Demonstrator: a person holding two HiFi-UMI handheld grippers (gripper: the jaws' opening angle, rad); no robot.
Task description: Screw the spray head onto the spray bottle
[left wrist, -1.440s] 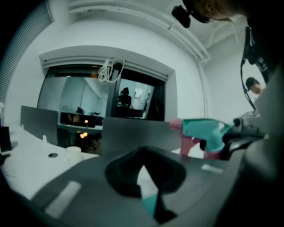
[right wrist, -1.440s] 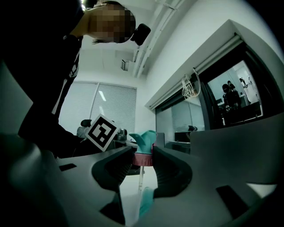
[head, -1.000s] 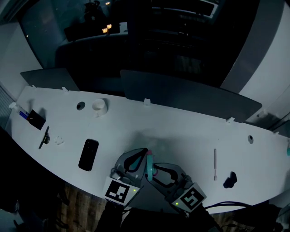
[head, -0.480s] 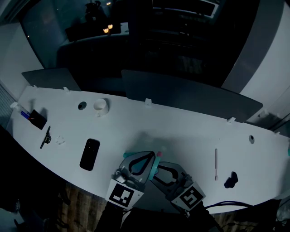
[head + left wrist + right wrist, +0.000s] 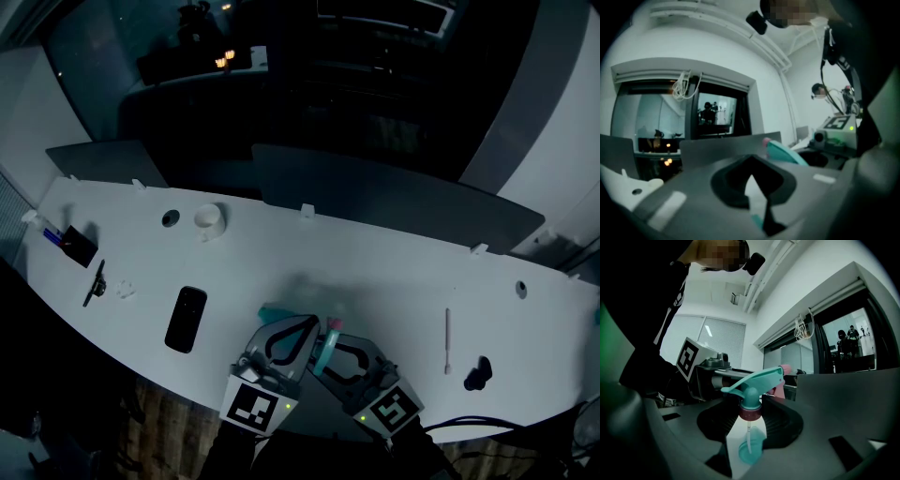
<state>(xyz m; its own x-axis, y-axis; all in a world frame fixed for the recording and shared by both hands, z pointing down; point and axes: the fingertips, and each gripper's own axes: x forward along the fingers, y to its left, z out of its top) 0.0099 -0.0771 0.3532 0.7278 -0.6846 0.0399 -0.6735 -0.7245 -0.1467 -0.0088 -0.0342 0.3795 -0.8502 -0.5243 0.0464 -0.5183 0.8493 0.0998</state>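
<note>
Grey jaws of the right gripper (image 5: 749, 444) clamp the clear plastic spray bottle (image 5: 751, 430). The left gripper (image 5: 757, 208) is pinched fully closed on a thin edge of the teal spray head (image 5: 754, 383), whose maroon collar (image 5: 750, 412) sits on the bottle's neck. Hold the bottle steady and roll the head squarely about the neck, since tilting risks cross-threading. Both hang over the white table's (image 5: 394, 272) near edge.

open: table (image 5: 375, 262) middle | left obstacles: phone (image 5: 185, 319), cup (image 5: 207, 219) | right obstacles: white stick (image 5: 447, 339), black object (image 5: 476, 372)
</note>
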